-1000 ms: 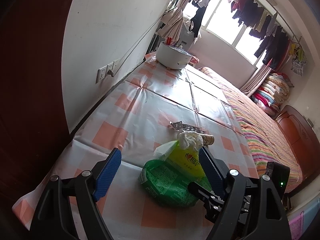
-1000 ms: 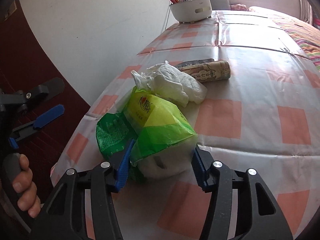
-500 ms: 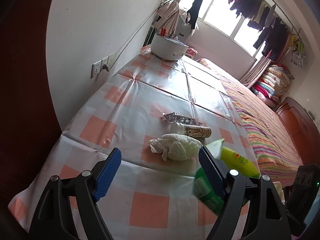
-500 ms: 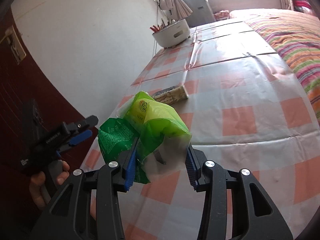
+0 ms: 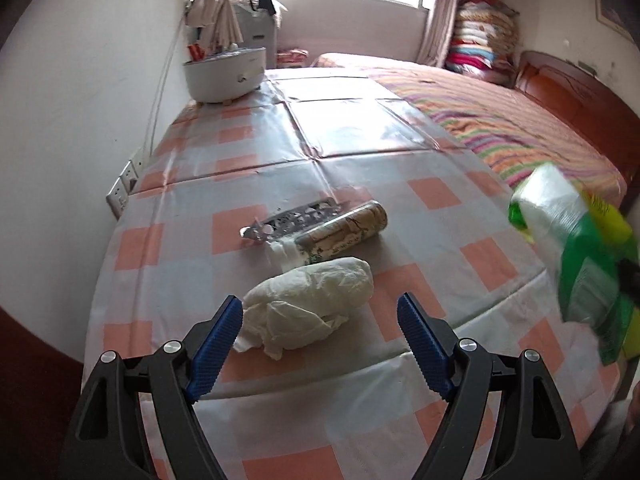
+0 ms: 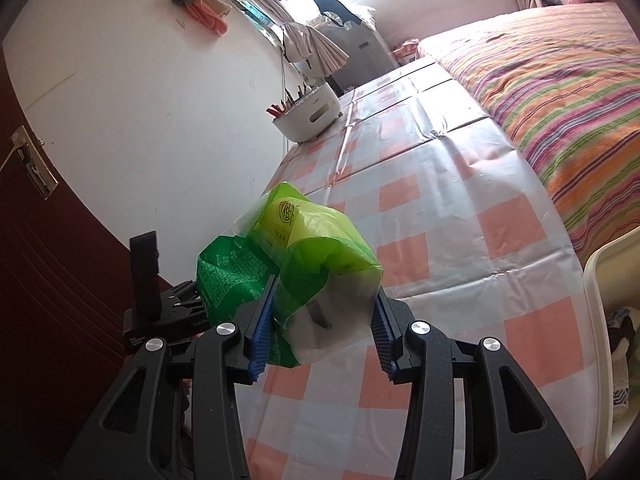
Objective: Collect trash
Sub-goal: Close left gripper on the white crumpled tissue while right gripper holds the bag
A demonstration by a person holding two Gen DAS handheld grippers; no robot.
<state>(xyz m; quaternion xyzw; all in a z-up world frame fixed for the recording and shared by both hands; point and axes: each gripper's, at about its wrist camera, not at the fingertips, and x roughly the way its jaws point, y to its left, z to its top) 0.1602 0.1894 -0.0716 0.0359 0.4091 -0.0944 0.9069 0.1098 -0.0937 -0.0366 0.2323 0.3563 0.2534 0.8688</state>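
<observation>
Green wrapper (image 6: 288,264) is pinched between the nearly closed right gripper (image 6: 320,332), lifted off the table (image 6: 460,208); left gripper (image 5: 320,344), wide open and empty, should be lowered squarely over the crumpled tissue (image 5: 308,308) before closing.

A crumpled green wrapper (image 6: 296,268) is held off the surface (image 5: 360,152), where a white wad (image 5: 312,300), printed tube (image 5: 344,232) and foil strip (image 5: 292,220) are left.
</observation>
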